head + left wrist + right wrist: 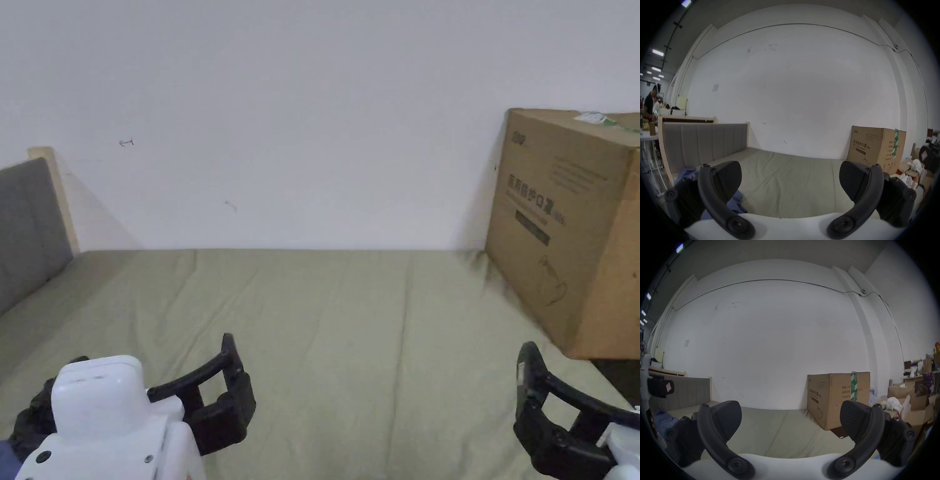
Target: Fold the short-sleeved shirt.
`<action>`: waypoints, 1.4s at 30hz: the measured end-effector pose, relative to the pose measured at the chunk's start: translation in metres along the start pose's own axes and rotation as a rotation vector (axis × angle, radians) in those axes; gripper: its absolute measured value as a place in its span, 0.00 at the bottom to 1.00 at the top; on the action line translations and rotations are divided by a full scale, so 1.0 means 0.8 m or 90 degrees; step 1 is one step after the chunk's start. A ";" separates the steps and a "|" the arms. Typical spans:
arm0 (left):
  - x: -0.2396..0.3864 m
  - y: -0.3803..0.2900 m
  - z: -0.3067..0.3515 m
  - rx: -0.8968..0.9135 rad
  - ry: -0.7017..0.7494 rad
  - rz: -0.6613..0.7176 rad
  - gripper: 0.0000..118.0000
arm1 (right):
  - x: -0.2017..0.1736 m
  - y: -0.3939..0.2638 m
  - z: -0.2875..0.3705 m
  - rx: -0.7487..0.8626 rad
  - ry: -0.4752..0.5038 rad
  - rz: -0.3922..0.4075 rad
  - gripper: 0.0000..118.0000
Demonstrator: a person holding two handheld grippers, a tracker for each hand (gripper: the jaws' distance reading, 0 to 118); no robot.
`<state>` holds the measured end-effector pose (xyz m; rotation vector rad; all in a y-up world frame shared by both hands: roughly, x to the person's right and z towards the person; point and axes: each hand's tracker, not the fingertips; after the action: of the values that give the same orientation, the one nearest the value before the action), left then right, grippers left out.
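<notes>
A crumpled blue garment (735, 203) lies on the left side of the bed, close to the headboard; its shape is unclear. In the left gripper view it shows under and behind the left jaw. In the right gripper view the blue garment (662, 420) lies at the far left. My left gripper (790, 170) hovers over the sheet just right of it, jaws wide apart and nothing between them. My right gripper (790, 410) is also open and holds nothing, over the bed's right side. In the head view the left gripper (153, 350) and right gripper (562, 412) sit at the bottom corners.
The bed has an olive-green sheet (350, 325) with soft creases. A grey padded headboard (25, 231) stands on the left and a white wall behind. A large cardboard box (569, 231) sits on the bed's right end. A person (649, 104) stands far off left.
</notes>
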<state>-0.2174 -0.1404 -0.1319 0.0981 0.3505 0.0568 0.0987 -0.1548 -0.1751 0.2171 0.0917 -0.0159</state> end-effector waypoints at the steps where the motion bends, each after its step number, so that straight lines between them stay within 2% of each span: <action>1: 0.003 0.002 0.002 0.014 0.009 -0.020 1.00 | 0.001 0.001 -0.002 -0.003 -0.001 -0.005 1.00; 5: 0.007 0.007 0.008 0.046 -0.003 -0.048 1.00 | 0.019 0.010 -0.007 -0.052 0.002 -0.023 1.00; 8: 0.015 0.009 0.010 0.054 -0.003 -0.090 1.00 | 0.022 0.009 -0.006 -0.053 -0.001 -0.028 1.00; 13: 0.016 0.010 0.014 0.057 -0.032 -0.069 1.00 | 0.027 0.007 -0.004 -0.061 0.013 -0.060 1.00; 20: 0.021 0.012 0.013 0.041 -0.040 -0.071 1.00 | 0.025 0.009 -0.001 -0.052 -0.001 -0.035 1.00; 25: 0.028 0.018 0.016 0.054 -0.047 -0.110 0.97 | 0.026 0.012 -0.005 -0.080 0.048 -0.023 0.99; 26: 0.030 0.021 0.017 0.049 -0.045 -0.114 0.92 | 0.026 0.015 -0.005 -0.083 0.056 -0.028 0.93; 27: 0.032 0.022 0.018 0.051 -0.044 -0.121 0.76 | 0.025 0.016 -0.004 -0.085 0.059 -0.035 0.67; 28: 0.032 0.024 0.019 0.049 -0.057 -0.130 0.54 | 0.025 0.016 -0.006 -0.084 0.048 -0.036 0.21; 29: 0.035 0.027 0.016 0.039 -0.049 -0.136 0.28 | 0.025 0.017 -0.013 -0.116 0.016 -0.037 0.00; 30: 0.037 0.027 0.013 0.033 -0.043 -0.140 0.01 | 0.030 0.016 -0.016 -0.126 0.031 -0.071 0.00; 31: 0.036 0.026 0.013 0.033 -0.040 -0.140 0.01 | 0.035 0.015 -0.019 -0.139 0.052 -0.093 0.00; 32: 0.027 0.024 0.013 0.020 -0.080 -0.111 0.01 | 0.041 0.014 -0.024 -0.160 0.053 -0.109 0.00; 34: 0.019 0.025 0.006 -0.027 -0.128 -0.069 0.00 | 0.044 0.011 -0.023 -0.154 0.031 -0.094 0.00; 38: 0.020 0.019 -0.006 -0.046 -0.119 -0.069 0.00 | 0.050 0.011 -0.019 -0.143 0.017 -0.073 0.00; 42: 0.001 0.018 -0.003 -0.067 -0.096 -0.059 0.00 | 0.043 0.008 -0.025 -0.147 0.028 -0.066 0.00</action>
<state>-0.2176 -0.1256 -0.1328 -0.0189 0.2009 -0.0241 0.1312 -0.1448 -0.1963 -0.0179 0.1474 -0.1028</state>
